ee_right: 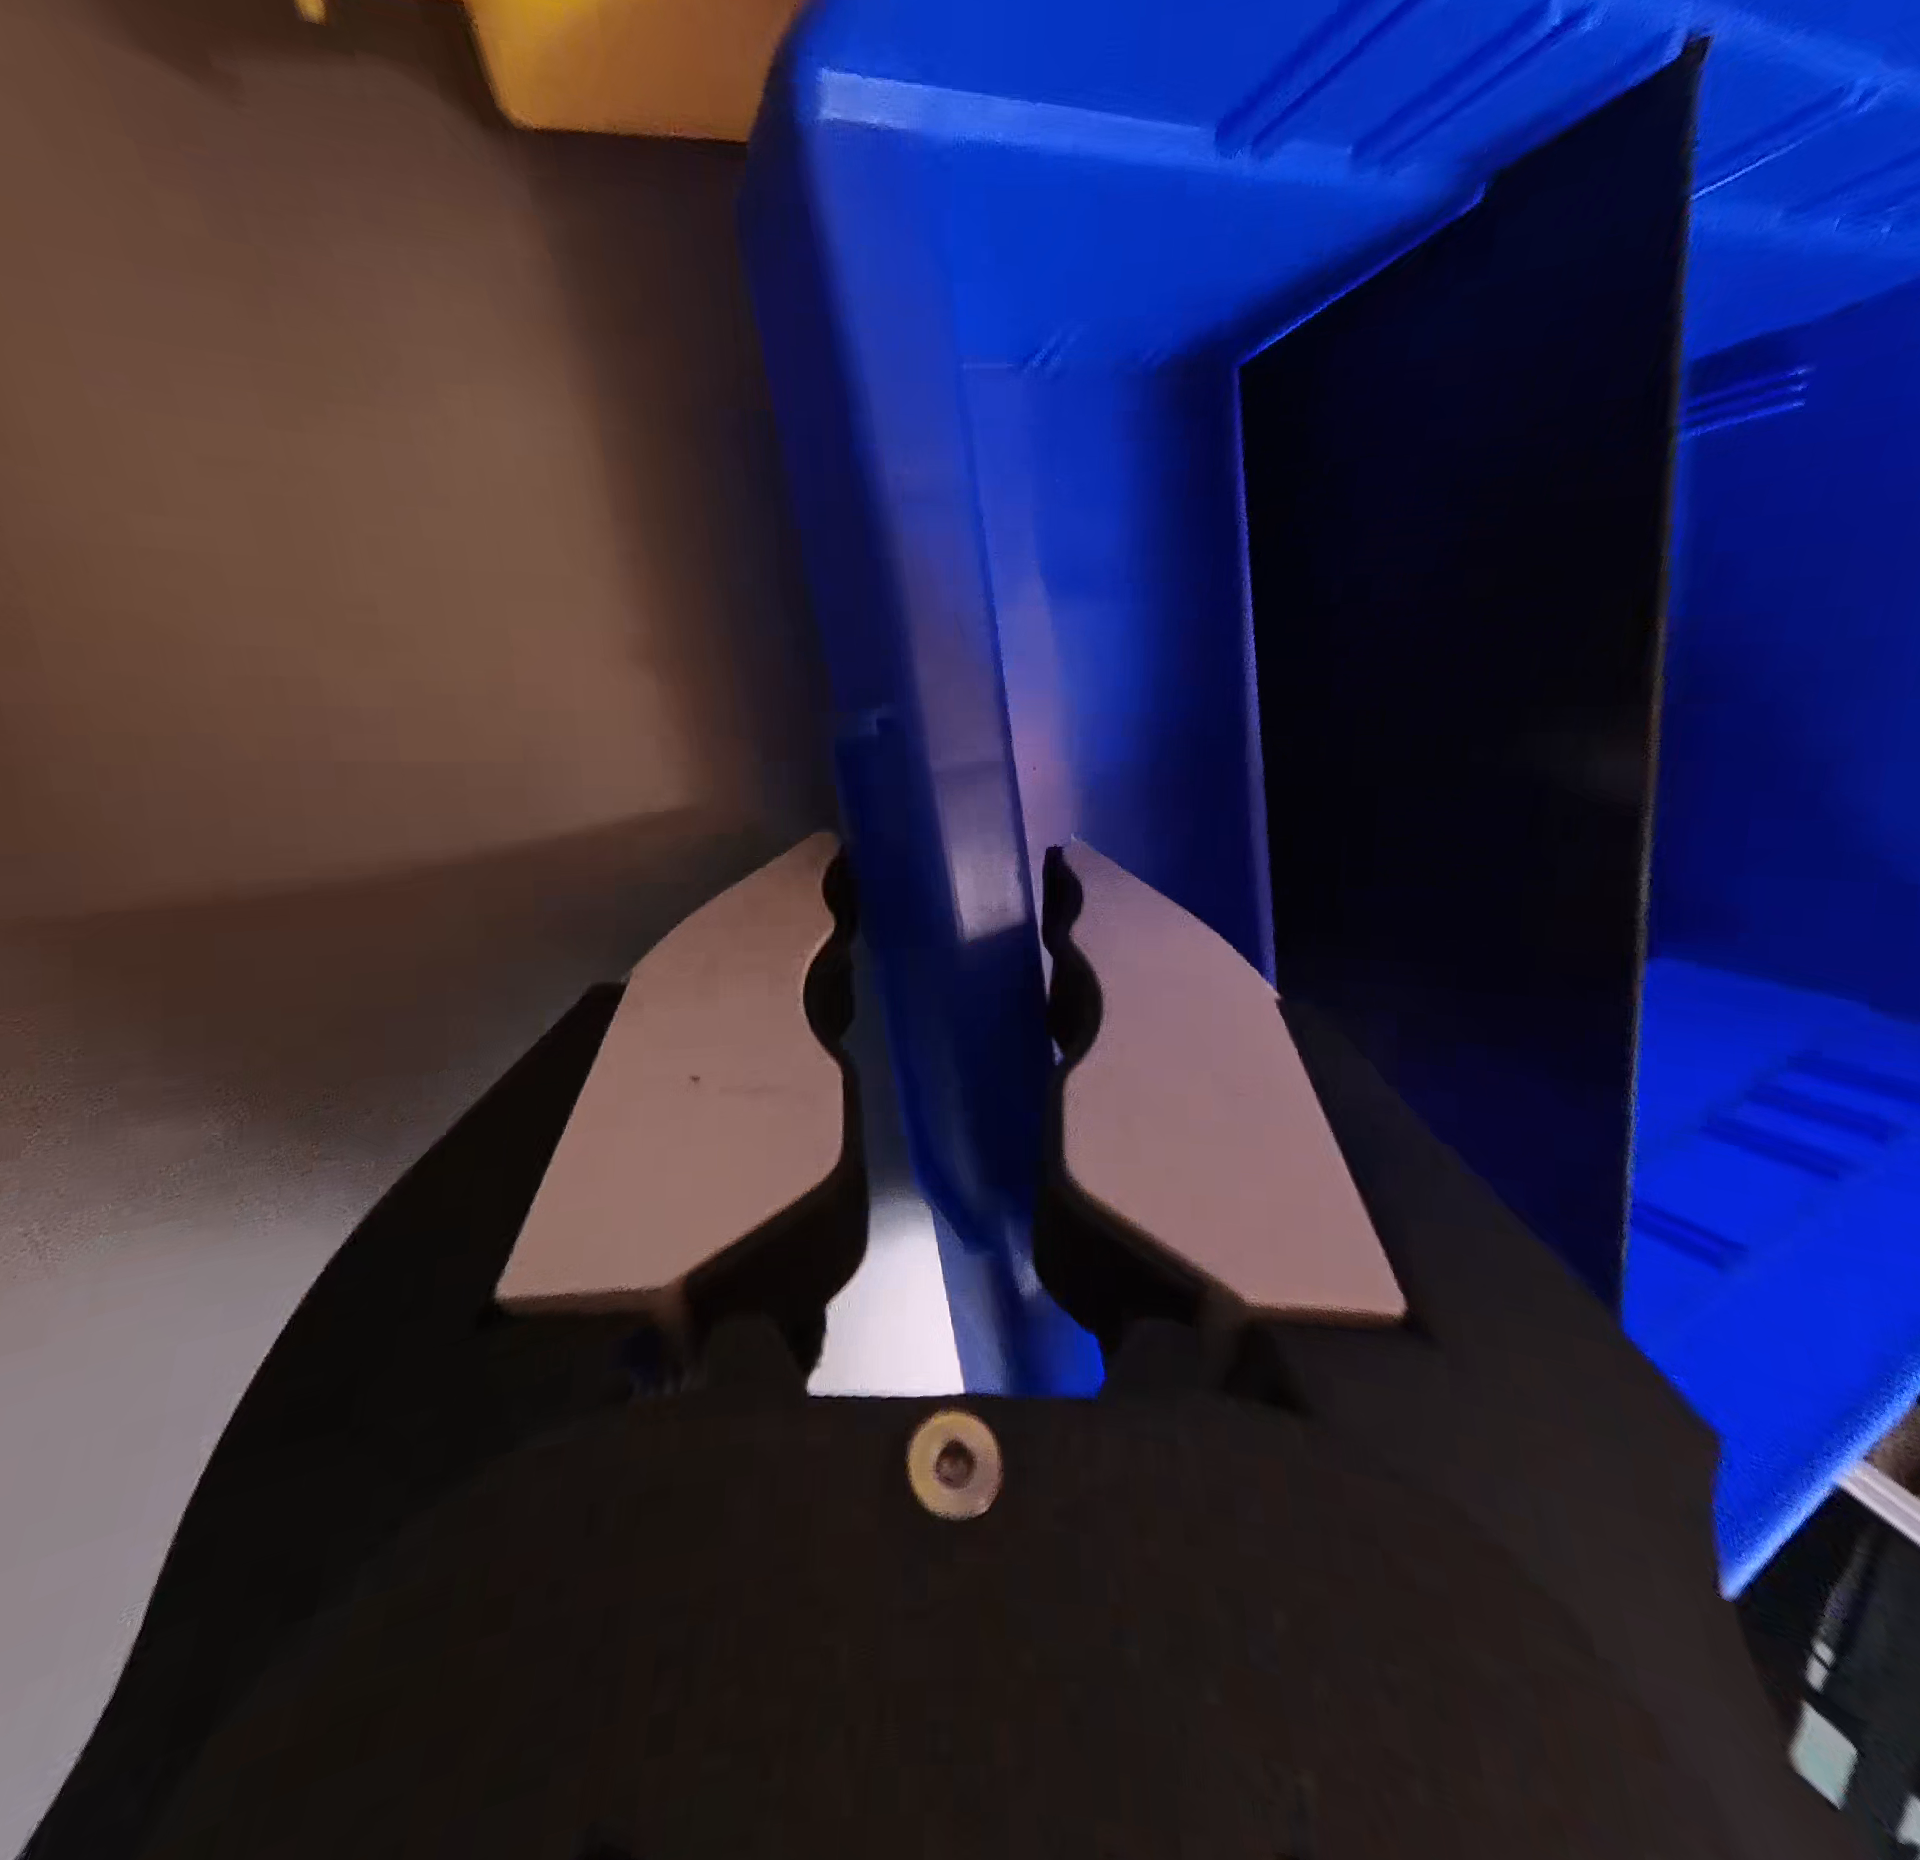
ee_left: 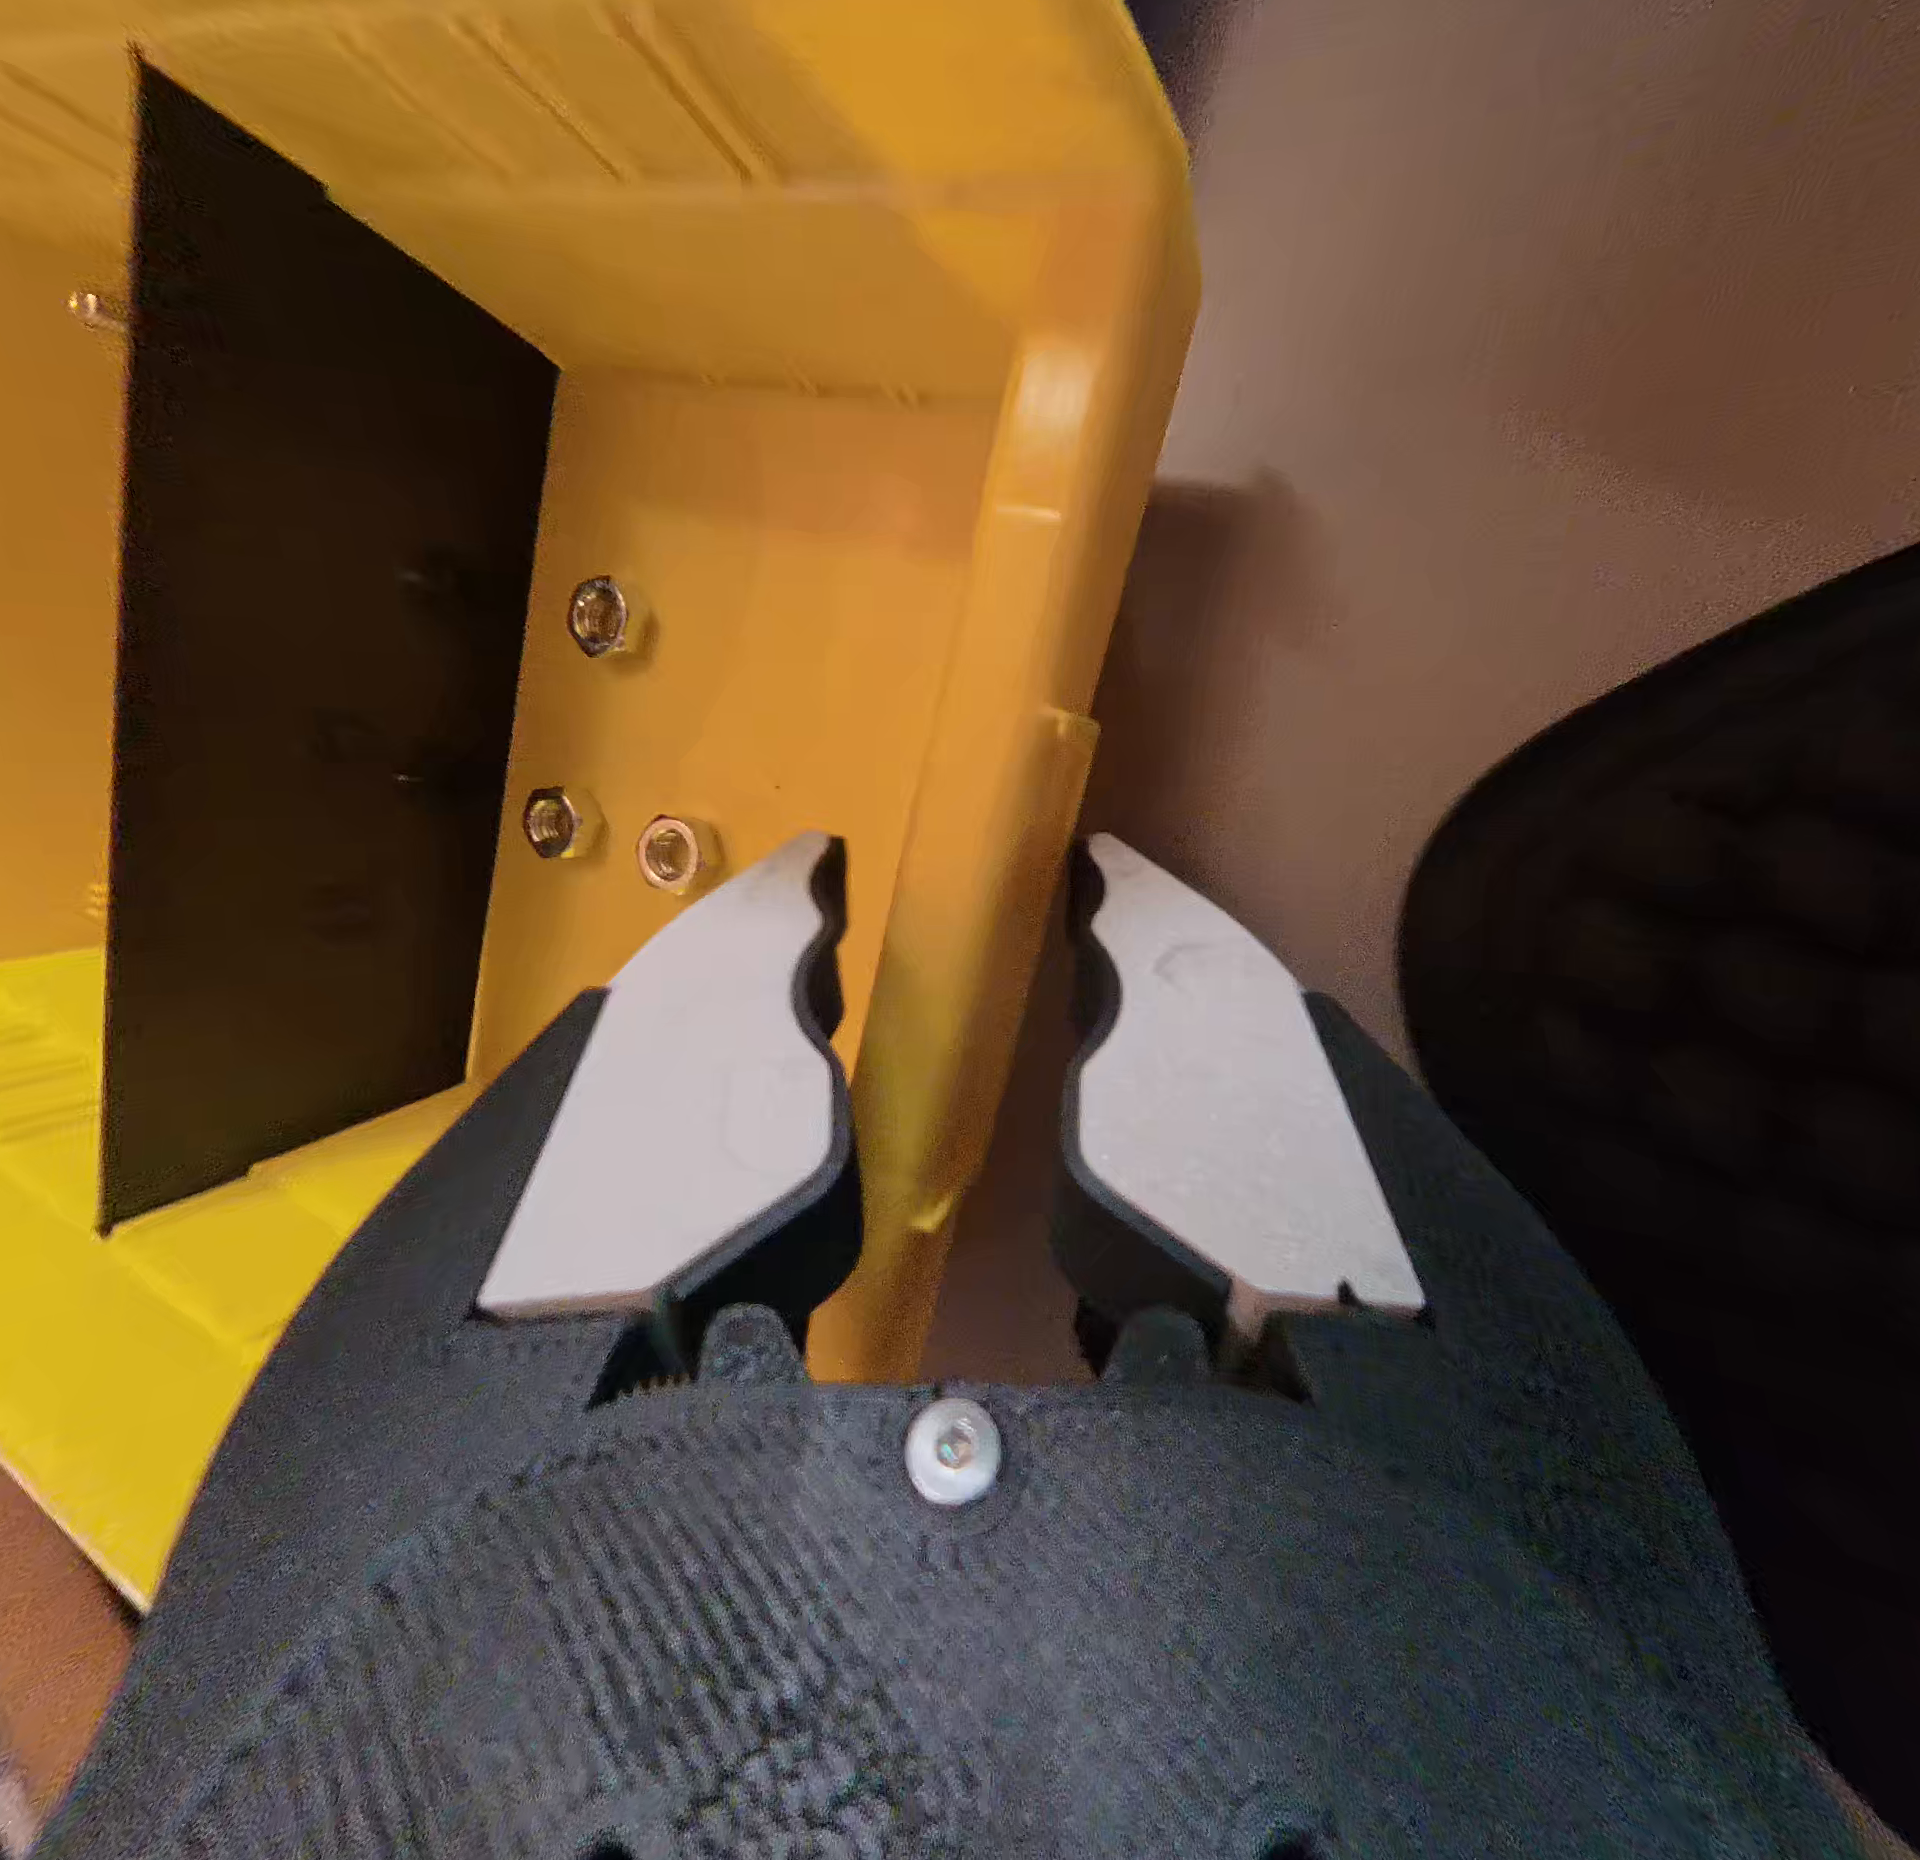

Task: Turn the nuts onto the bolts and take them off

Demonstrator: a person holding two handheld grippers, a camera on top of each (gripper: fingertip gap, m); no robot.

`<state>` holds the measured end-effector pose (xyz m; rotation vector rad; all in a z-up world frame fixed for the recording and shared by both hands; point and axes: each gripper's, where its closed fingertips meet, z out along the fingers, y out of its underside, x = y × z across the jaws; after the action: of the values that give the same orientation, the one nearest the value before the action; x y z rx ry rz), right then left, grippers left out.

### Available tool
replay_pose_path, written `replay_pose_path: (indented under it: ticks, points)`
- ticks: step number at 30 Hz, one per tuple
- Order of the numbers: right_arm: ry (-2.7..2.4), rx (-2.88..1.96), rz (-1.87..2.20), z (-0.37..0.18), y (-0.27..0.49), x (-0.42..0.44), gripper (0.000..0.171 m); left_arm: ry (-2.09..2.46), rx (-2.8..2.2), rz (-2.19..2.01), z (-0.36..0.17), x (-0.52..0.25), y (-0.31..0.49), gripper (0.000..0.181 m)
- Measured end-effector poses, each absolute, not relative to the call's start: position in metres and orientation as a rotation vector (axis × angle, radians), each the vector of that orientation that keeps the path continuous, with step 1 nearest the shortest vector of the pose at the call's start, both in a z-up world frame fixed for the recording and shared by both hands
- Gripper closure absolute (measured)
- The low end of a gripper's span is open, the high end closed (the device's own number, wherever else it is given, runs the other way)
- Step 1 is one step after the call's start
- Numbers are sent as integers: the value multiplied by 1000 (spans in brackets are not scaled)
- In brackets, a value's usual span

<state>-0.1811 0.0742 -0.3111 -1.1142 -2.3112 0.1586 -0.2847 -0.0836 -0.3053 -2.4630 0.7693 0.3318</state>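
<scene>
In the left wrist view a yellow bin (ee_left: 790, 522) has a black divider (ee_left: 312, 667). Three metal nuts (ee_left: 608, 615) (ee_left: 561, 821) (ee_left: 675, 852) lie on its floor near the right wall. A bolt tip (ee_left: 94, 309) shows past the divider at the far left. My left gripper (ee_left: 958, 854) straddles the bin's right wall and is closed on its rim. In the right wrist view my right gripper (ee_right: 945, 875) is closed on the left wall of a blue bin (ee_right: 1039, 356), which has its own black divider (ee_right: 1455, 719). I see no nuts or bolts in the blue bin.
Both bins rest over a brown table top (ee_left: 1507, 460). A large dark rounded object (ee_left: 1683, 1135) lies right of the yellow bin. The yellow bin's corner (ee_right: 623, 34) shows beyond the blue bin in the right wrist view, which is blurred.
</scene>
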Motion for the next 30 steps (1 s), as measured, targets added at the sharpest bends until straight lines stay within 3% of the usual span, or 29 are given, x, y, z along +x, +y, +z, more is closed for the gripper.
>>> replay_pose_path:
  ticks: [7,17,30]
  points:
    - [-2226,-1257,184,-306,72,-101,138,779,-2443,336,-312,-274,-67,148]
    - [-1943,-1570,-40,-310,135,42,138,729,-2445,391,-311,-266,-51,148]
    - [-1817,-1674,-160,-306,227,87,132,719,-2417,411,-309,-285,-12,147]
